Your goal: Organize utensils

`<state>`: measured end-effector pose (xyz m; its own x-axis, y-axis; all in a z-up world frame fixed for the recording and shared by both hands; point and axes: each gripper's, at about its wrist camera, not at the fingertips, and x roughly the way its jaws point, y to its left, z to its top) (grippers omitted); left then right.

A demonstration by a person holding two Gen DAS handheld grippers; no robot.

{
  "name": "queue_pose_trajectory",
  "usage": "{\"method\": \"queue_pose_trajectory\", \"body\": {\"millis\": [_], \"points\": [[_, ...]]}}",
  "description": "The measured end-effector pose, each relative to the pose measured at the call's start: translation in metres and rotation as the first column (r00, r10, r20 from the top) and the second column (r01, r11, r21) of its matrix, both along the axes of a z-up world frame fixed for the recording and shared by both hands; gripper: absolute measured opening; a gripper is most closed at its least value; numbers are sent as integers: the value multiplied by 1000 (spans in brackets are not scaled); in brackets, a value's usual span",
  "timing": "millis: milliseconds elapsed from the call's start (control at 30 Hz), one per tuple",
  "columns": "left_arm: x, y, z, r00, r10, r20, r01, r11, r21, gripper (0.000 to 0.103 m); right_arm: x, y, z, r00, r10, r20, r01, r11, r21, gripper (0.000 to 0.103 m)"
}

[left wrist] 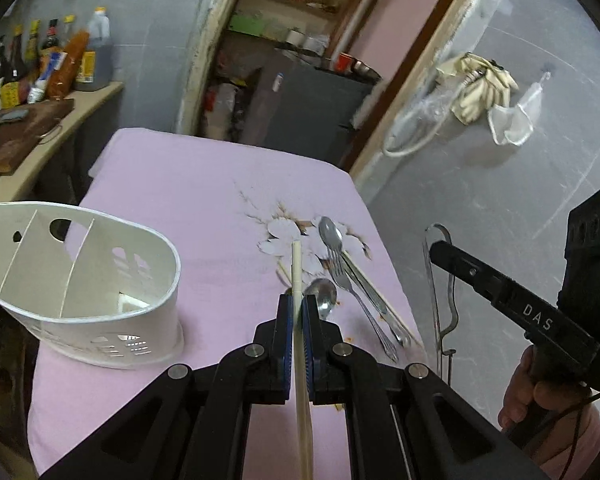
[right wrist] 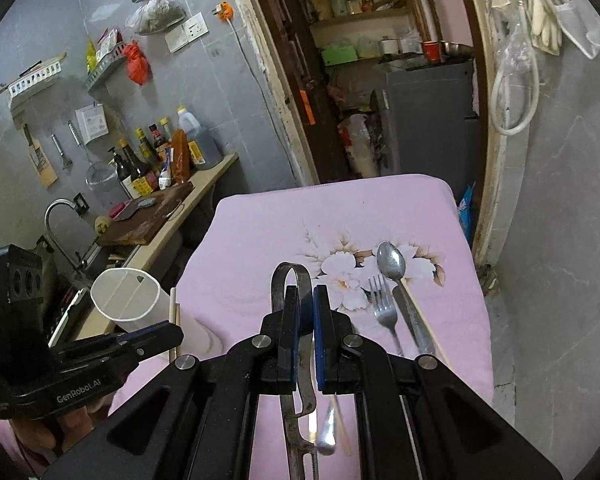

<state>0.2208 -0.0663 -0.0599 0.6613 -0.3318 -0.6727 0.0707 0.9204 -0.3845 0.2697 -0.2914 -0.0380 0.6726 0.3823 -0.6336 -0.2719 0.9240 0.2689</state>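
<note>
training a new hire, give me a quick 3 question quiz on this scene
1. What does the left gripper hold?
2. True or false: the white caddy already has utensils in it.
3. The right gripper is shut on: A) fork B) metal tongs C) spoon

Key:
1. A chopstick, clamped between its pads.
2. False; its compartments look empty.
3. B, the tongs; the fork and spoon lie on the pink cloth.
</note>
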Motion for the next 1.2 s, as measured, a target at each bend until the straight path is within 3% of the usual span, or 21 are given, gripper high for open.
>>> {"method": "queue_pose_trajectory", "body": {"millis": [300,500,700,1200], "points": [[-17,23,20,993,-83,79,85,996,-15,5,-28,28,8,997,-54,46,54,999,6,6],[-19,31,8,989,-146,9,146,989,-16,5,-35,40,10,997,-63,50,63,998,2,6],[-33,36,-4,980,-201,-12,201,980,-5,5,-47,52,3,996,-80,40,80,997,4,6],[-49,52,-56,968,-193,-158,196,981,3,6,-60,61,-16,997,-74,10,74,997,9,6]]}}
